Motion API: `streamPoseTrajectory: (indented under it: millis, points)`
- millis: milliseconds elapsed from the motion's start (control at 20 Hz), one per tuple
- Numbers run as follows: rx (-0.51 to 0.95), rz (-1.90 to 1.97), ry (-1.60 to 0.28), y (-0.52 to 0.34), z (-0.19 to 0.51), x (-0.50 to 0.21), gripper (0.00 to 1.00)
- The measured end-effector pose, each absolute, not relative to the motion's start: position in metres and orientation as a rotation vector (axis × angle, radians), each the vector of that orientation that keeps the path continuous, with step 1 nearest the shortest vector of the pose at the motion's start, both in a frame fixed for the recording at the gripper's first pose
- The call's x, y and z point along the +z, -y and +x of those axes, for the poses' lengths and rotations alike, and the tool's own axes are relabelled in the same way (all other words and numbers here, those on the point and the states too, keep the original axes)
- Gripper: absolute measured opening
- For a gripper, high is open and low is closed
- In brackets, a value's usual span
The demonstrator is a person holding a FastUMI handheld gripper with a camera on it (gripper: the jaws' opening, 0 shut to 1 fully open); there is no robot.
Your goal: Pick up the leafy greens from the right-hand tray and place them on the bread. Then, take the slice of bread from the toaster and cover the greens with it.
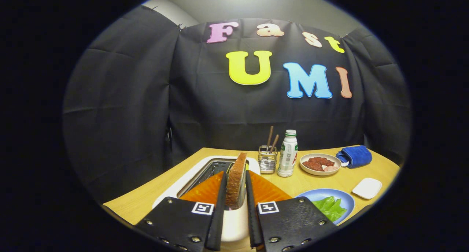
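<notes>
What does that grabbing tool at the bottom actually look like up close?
The gripper has two long, thin, flat fingers running forward side by side. Each is mounted on a wide black plate fastened with small metal screws, and each plate carries a square black-and-white marker near its inner corner.

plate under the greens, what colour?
Blue. The plate holding the leafy greens sits just right of the gripper, clearest in the gripper view.

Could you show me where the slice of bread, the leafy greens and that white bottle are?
slice of bread (236, 182): gripper view, on its crust edge, standing upright between the gripper (234, 193) fingers.
leafy greens (329, 207): gripper view, middle of the leaves on the blue plate.
white bottle (287, 158): gripper view, on its labelled body.
</notes>
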State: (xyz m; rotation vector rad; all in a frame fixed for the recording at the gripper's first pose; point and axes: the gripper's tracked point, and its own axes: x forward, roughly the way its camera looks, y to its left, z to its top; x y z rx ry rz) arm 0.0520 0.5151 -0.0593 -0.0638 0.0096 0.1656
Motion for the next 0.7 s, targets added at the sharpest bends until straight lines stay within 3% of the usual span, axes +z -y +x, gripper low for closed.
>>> streamPoseTrajectory:
  millis: [50, 100, 200, 250, 700]
  points:
    - [0.175, -0.071, -0.006, -0.520, 0.053, -0.059, 0.16]
    - [0.188, -0.066, 0.000, -0.523, 0.053, -0.058, 0.10]
    - [0.187, -0.077, 0.009, -0.518, 0.057, -0.059, 0.10]
    - [0.195, -0.072, 0.009, -0.520, 0.054, -0.059, 0.05]
    - [0.215, -0.074, 0.043, -0.521, 0.051, -0.042, 0.05]
